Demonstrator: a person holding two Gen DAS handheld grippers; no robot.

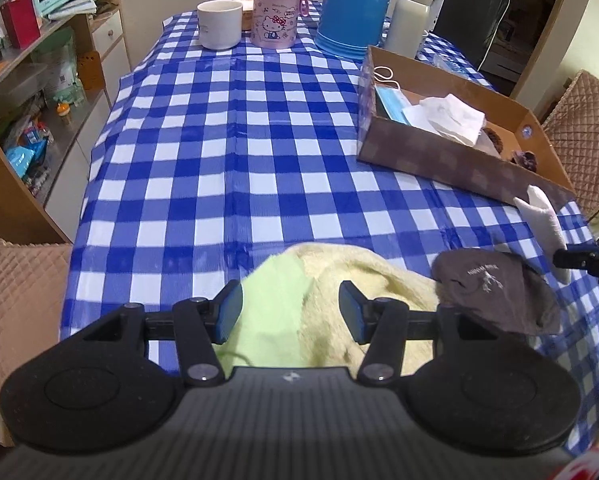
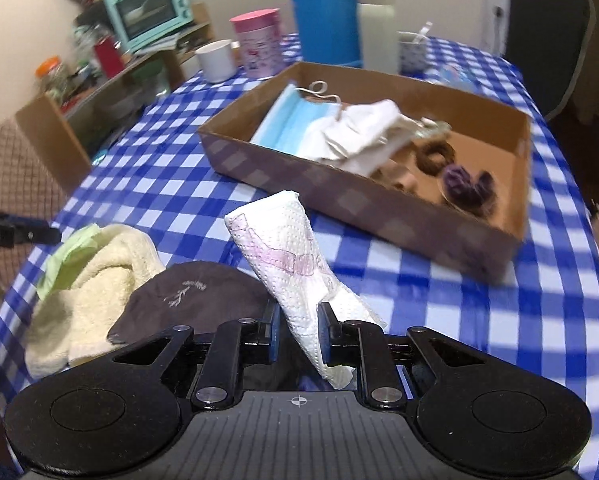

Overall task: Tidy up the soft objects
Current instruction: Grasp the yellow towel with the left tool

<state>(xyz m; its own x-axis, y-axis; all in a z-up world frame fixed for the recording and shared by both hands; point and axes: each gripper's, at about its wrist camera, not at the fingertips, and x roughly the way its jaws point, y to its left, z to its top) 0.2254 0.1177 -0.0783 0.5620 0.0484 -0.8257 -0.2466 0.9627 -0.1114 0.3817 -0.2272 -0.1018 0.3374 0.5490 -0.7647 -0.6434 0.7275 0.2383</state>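
My right gripper (image 2: 299,326) is shut on a folded white paper towel (image 2: 283,244) with a pink print and holds it above the table's near edge; the towel also shows in the left wrist view (image 1: 545,220). My left gripper (image 1: 290,312) is open over a pale yellow towel (image 1: 355,280) with a green cloth (image 1: 275,300) on it. A brown sock (image 1: 495,288) lies on the towel's right side. The cardboard box (image 2: 379,208) holds a blue face mask (image 2: 295,120), white tissue (image 2: 363,136) and dark hair scrunchies (image 2: 467,184).
On the blue checked tablecloth (image 1: 227,152) at the far end stand a white cup (image 1: 219,24), a pink lidded cup (image 1: 277,10), a blue jug (image 1: 355,4) and a white flask (image 1: 409,16). Shelves are on the left, quilted chairs on both sides.
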